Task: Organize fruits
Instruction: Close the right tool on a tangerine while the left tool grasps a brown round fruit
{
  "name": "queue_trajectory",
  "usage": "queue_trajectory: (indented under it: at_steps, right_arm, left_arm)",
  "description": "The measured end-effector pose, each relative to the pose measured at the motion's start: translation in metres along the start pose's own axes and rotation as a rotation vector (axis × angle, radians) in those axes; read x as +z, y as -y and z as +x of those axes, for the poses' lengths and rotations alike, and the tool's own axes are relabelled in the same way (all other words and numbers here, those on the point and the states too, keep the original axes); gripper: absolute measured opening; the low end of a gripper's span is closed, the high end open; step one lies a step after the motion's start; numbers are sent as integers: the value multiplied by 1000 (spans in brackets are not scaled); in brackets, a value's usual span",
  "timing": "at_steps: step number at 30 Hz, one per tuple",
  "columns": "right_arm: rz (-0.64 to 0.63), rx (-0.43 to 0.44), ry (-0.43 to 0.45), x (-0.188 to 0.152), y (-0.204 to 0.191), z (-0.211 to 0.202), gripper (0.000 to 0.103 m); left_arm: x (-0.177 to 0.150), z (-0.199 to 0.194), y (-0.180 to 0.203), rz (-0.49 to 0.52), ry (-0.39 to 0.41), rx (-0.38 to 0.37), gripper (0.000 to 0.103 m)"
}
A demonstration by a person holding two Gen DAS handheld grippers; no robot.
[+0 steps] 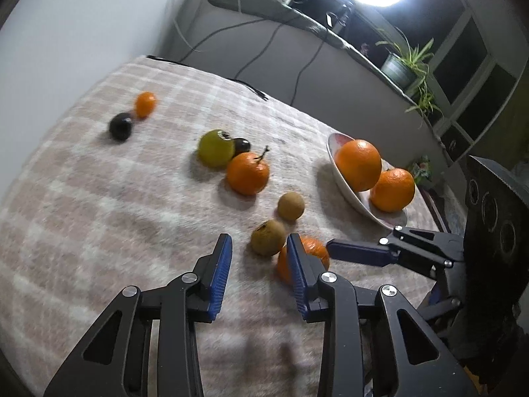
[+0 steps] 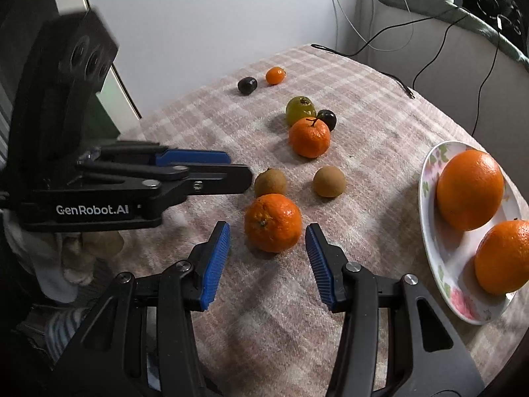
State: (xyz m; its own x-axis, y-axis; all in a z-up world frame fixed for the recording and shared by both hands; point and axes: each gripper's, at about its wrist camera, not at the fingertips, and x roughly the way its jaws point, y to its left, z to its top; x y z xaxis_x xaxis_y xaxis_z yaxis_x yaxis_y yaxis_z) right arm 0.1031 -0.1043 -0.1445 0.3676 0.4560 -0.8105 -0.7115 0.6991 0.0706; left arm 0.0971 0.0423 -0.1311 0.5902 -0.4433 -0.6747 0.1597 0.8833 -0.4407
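Two oranges lay on the plate; a mandarin sat on the bench just ahead of the right gripper, whose jaws stood apart. The left gripper was apart too, empty

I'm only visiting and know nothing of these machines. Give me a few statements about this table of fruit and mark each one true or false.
1. Two oranges lie on the plate. True.
2. The right tool grips a tangerine. False: its jaws stand apart on either side of it, not touching.
3. Two brown kiwis lie on the cloth. True.
4. The green fruit lies on the plate. False: it lies on the cloth.
5. The left tool holds a kiwi. False: nothing is between its jaws.
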Motion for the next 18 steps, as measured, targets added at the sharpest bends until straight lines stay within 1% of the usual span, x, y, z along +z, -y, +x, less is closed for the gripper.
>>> queue_trajectory:
  at_steps: [3, 9, 10, 12, 13, 15, 18]
  right_arm:
    - [-2, -7, -2, -1, 0, 5, 50]
    - [-14, -32, 0, -3, -1, 9, 50]
    - [-10, -28, 1, -3, 0, 9, 49]
    - [-3, -29, 4, -2, 2, 8, 41]
    - [1, -33, 5, -2, 4, 8, 40]
    - [13, -20, 10, -2, 7, 6, 40]
    - [15, -27, 20, -4, 10, 1, 39]
  left_arm:
    - [3, 9, 5, 23, -21, 0, 32]
    - [10, 12, 7, 34, -39, 2, 31]
    - [11, 12, 7, 33, -44, 6, 31]
    - [11, 12, 6, 25, -51, 8, 31]
    - [11, 12, 4, 23, -53, 9, 31]
    - [11, 11, 4, 24, -56, 15, 31]
    - [11, 11, 6, 36, -61, 16, 31]
